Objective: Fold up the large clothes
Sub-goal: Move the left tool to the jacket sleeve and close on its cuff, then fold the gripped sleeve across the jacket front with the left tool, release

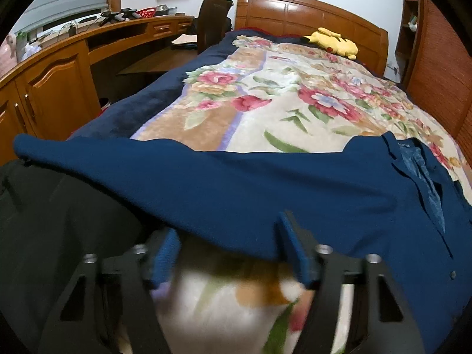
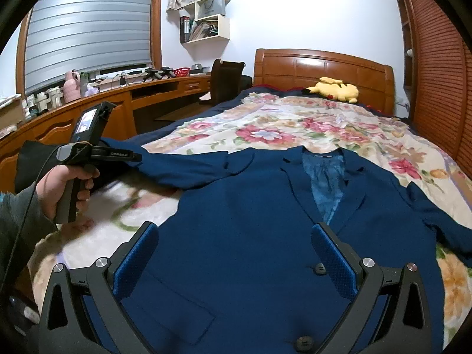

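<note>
Shelves (image 2: 208,14) of white boxes hang on the far wall, stuffed with books, folders and a grey paper bag; a red dotted basket (image 2: 181,72) sits on the long curved wooden tabletop (image 2: 118,91) under the slatted blind, its contents too small to tell.

Across the near part of the bed (image 2: 324,62) lies a navy jacket (image 2: 250,206), front up, of matte, finely woven cloth with a shiny, crinkled blue lining (image 2: 326,183) showing at the open collar. Dark round buttons (image 2: 319,268) run down its front and a flap pocket sits low on the near side. It rests on a plush floral blanket (image 1: 295,103) of pink and red blooms on cream, edged in deep blue. A soft yellow plush toy (image 2: 336,90) lies by the glossy panelled headboard.

The left tool (image 1: 230,250) has its blue textured pads spread wide, straddling the lower edge of a sleeve (image 1: 177,183) that stretches out flat to the side, lifted clear of the blanket; whether either pad touches the cloth I cannot tell. From the right wrist view, the left hand (image 2: 63,188) grips that tool's black handle beside the sleeve end.

The right tool (image 2: 234,261) is likewise wide open, its ribbed blue pads (image 2: 135,261) hovering over the jacket's chest, holding nothing.
</note>
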Demonstrator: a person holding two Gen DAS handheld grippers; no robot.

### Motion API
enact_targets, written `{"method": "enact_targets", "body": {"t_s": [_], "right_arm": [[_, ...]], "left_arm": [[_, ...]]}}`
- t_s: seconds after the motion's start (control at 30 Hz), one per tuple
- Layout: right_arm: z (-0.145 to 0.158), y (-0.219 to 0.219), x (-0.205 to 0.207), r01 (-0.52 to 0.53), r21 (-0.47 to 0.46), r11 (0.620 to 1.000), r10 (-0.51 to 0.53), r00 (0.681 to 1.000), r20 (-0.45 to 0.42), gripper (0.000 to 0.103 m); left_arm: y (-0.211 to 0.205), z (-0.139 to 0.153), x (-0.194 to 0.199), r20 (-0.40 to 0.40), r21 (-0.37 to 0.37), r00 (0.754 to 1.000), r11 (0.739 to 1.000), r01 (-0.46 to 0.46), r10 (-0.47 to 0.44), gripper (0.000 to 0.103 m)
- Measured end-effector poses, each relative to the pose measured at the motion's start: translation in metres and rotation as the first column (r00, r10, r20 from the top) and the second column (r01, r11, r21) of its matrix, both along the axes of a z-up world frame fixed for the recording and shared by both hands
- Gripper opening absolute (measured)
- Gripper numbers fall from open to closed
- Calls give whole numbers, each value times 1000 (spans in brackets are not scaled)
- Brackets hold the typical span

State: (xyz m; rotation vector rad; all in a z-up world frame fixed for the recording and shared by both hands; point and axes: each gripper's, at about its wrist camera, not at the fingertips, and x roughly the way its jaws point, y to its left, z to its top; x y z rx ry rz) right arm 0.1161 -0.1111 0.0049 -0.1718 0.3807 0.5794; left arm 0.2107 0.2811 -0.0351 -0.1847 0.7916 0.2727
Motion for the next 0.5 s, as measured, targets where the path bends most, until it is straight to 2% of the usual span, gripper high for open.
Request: {"method": "enact_targets", "body": {"t_s": [0.03,0.07,0.13,0.2,0.3,0.5], "right_arm": [[0,-1,0,3,-1,1000,-3,1000,-1,103],[-1,-3,1,5,-1,1000,-5,1000,-1,103],[-1,-5,1,12,-4,1000,-12,1000,-3,103],[-1,-8,2,22,-6,1000,-22,1000,-1,103],[-2,-14,-1,43,-26,999,-42,999,18,103],[-3,-35,-4,99,-29,995,-99,995,14,103]], "left_arm": [[0,-1,3,-9,8,1000,1000,1,-1,41],[0,-1,5,-14,15,1000,1000,3,-3,36],[-2,-1,8,-25,33,1000,999,12,-11,14],[-4,0,12,-40,64,999,998,16,-14,6],[-20,11,12,-40,114,998,993,45,-41,3],[-72,55,-7,33,175,987,973,149,-157,3]]}}
